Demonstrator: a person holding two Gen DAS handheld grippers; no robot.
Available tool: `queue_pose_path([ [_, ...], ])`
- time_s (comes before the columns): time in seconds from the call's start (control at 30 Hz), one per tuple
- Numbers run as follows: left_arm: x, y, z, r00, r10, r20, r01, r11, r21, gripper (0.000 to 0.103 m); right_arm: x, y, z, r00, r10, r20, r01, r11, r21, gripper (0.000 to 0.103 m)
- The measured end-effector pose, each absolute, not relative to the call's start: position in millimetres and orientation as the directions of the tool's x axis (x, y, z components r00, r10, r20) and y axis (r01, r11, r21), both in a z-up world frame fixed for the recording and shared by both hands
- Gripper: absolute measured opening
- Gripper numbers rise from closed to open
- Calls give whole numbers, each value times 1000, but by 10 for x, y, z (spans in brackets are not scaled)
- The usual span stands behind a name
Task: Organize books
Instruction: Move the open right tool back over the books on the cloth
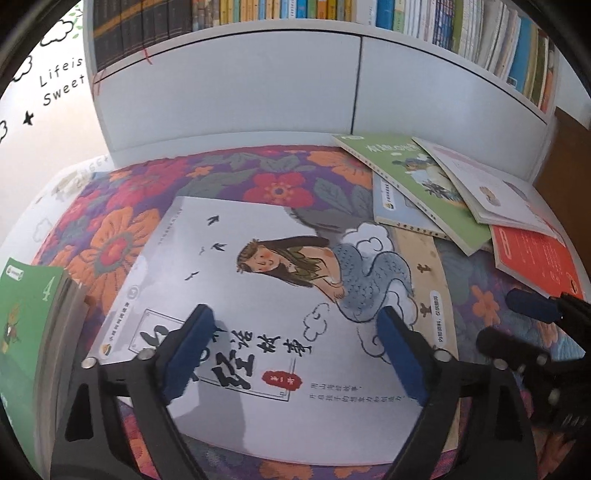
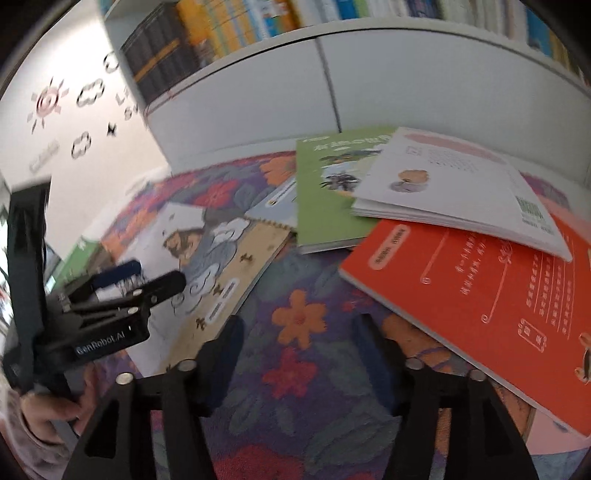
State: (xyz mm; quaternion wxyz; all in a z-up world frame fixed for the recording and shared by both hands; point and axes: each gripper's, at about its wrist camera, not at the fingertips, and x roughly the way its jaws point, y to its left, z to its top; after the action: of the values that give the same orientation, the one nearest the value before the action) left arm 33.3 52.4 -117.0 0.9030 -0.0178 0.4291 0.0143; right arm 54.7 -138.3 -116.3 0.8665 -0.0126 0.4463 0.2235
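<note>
A large white book with a mermaid drawing (image 1: pixel 258 280) lies flat on the floral cloth (image 1: pixel 147 206). My left gripper (image 1: pixel 295 328) hangs just above its near half, open, the blue pads (image 1: pixel 195 332) spread wide with nothing between them. To the right, a loose pile holds a green book (image 2: pixel 325 199), a white book (image 2: pixel 454 184), an orange book (image 2: pixel 498 295) and a pale blue one (image 2: pixel 277 199). My right gripper (image 2: pixel 301 332) is open over bare cloth, just left of the orange book's near edge. It holds nothing. The mermaid book (image 2: pixel 207 258) lies under the left gripper (image 2: pixel 147 277).
A white cabinet (image 1: pixel 258 92) stands behind the cloth, with a shelf of upright books (image 1: pixel 295 11) above it. Another green book marked with a 4 (image 1: pixel 26 306) sits at the far left. A decorated wall (image 1: pixel 55 85) is at the left. A hand (image 2: pixel 48 413) holds the left gripper's handle.
</note>
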Motion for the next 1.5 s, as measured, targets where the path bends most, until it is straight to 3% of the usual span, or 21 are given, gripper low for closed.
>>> queue_pose_path([
  [0.13,360,507,-1203,621,1,-784,-28,999,-22,102,520,-1334,-1185,498,366,-786,-416,896,154,77],
  [0.8,366,495,-1215,616,8,-787,-27,1000,-11,103,465,-1223,-1197,496,315,-809,-444,893,76,89],
  [1.23,365,492,-1215,616,6,-788,-27,1000,-14,103,453,-1200,-1191,525,271,-807,-420,907,31,88],
  [1.4,364,494,-1215,616,6,-788,-28,1000,-14,103,376,-1434,-1018,610,287,-739,-360,931,64,81],
  [1.5,364,494,-1215,616,6,-788,-28,1000,-14,103,367,-1526,-867,661,244,-710,-341,940,6,78],
])
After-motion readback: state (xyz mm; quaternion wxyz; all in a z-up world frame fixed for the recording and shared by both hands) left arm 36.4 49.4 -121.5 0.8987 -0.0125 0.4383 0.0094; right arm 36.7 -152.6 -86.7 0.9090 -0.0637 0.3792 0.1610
